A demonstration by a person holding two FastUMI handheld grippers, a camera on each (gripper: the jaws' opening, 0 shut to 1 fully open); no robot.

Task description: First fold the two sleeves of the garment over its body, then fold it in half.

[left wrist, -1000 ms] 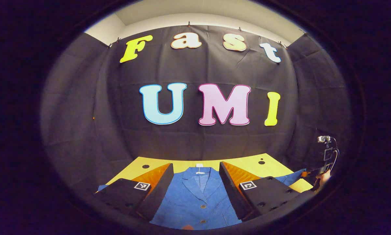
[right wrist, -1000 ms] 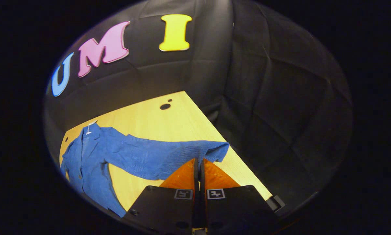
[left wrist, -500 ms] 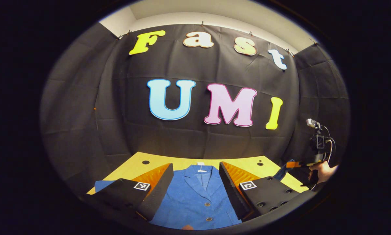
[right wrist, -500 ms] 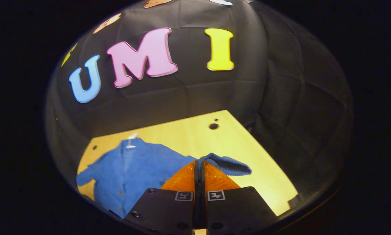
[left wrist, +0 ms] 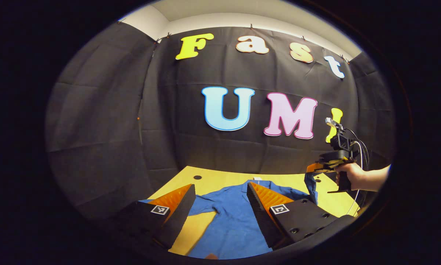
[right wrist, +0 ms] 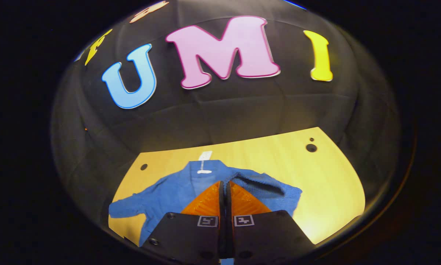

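Note:
A blue button-front jacket (left wrist: 235, 217) lies flat on the wooden table (left wrist: 213, 180), collar toward the back wall. My left gripper (left wrist: 220, 185) hovers open above the jacket's left half, holding nothing. At the right, a hand carries my right gripper (left wrist: 310, 170), and the right sleeve's cuff (left wrist: 310, 184) hangs from its tips above the table. In the right gripper view, my right gripper (right wrist: 223, 183) is shut on that sleeve (right wrist: 264, 187), which drapes across the jacket (right wrist: 169, 191) near the collar. The other sleeve (right wrist: 126, 209) lies spread out to the left.
The black cloth wall closes in the table at the back and both sides. Small round holes sit near the table's far corners (right wrist: 311, 147) (right wrist: 143, 166). Bare table top (right wrist: 327, 184) lies to the right of the jacket.
My right gripper has lifted the right sleeve off the table's right side and carried it left over the jacket body. The left gripper stayed open and shifted toward the jacket's left side.

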